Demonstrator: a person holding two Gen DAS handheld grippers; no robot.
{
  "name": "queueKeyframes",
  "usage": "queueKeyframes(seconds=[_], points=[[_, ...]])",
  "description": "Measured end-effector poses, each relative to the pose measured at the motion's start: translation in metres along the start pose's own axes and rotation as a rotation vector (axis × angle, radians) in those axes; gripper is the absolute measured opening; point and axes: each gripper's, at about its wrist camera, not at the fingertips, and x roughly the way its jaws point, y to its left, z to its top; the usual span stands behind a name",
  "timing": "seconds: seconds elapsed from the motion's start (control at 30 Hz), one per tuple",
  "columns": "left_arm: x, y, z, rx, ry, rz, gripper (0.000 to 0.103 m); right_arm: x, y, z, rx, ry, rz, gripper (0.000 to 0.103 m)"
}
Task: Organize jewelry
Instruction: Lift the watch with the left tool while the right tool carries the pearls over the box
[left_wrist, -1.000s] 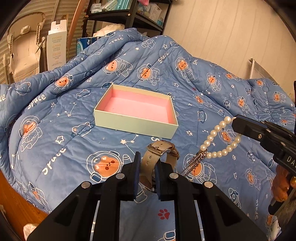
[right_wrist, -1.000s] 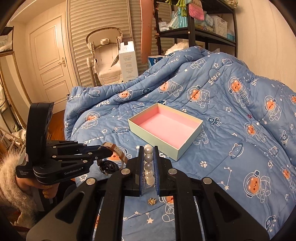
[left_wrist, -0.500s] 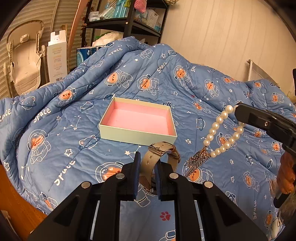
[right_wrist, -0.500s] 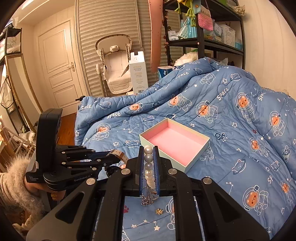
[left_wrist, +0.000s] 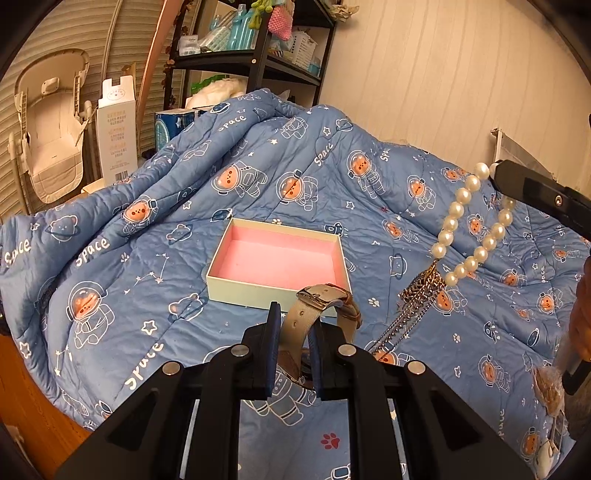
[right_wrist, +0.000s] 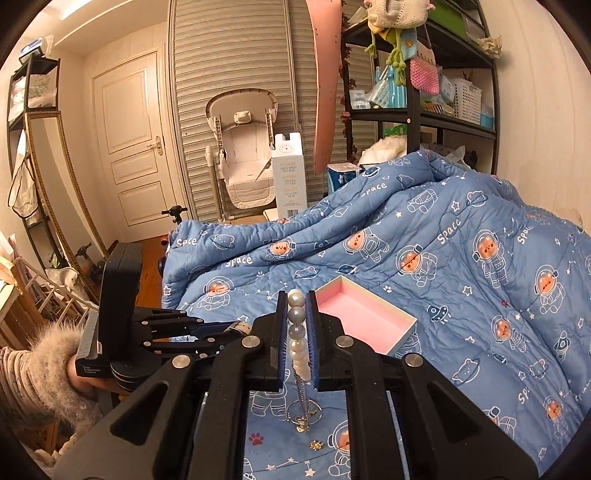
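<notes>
Two pieces are carried at once, both lifted clear of the quilt (left_wrist: 155, 266). Our left gripper (left_wrist: 291, 334) is clamped on the strap of the watch (left_wrist: 321, 306), which arches up beyond the pads. Our right gripper (right_wrist: 297, 332) pinches the pearl necklace (right_wrist: 297, 334) near its top, so its chain tassel (left_wrist: 417, 306) hangs free. The pink-lined box (left_wrist: 280, 258) sits mid-quilt, holding nothing yet; we judge both pieces are bound for it.

Your watch (left_wrist: 325, 306) face is mostly hidden behind the left gripper (left_wrist: 293, 354) (only the strap shows), and the tiny gold bit (right_wrist: 315, 445) is too small to identify.
</notes>
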Motion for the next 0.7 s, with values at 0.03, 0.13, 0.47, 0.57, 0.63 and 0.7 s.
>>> queueKeyframes(seconds=[0.03, 0.13, 0.47, 0.57, 0.63, 0.7], points=[[-0.001, 0.0, 0.002, -0.001, -0.001, -0.003, 0.014, -0.001, 0.001, 0.003, -0.003, -0.002, 0.004, 0.01], [-0.003, 0.0, 0.009, 0.01, -0.01, 0.003, 0.014, -0.002, 0.003, 0.013, -0.025, -0.013, 0.001, 0.01], [0.008, 0.005, 0.049, 0.046, -0.023, 0.027, 0.014, 0.015, -0.014, 0.057, -0.012, -0.03, -0.007, 0.01], [0.021, 0.013, 0.063, 0.02, -0.008, 0.019, 0.014, 0.029, -0.019, 0.067, -0.016, -0.03, -0.022, 0.01], [0.032, 0.018, 0.071, 0.011, 0.006, 0.024, 0.014, 0.038, -0.024, 0.074, -0.019, -0.032, -0.038, 0.01], [0.043, 0.021, 0.078, 0.008, 0.016, 0.043, 0.014, 0.047, -0.029, 0.083, -0.024, -0.034, -0.053, 0.01]])
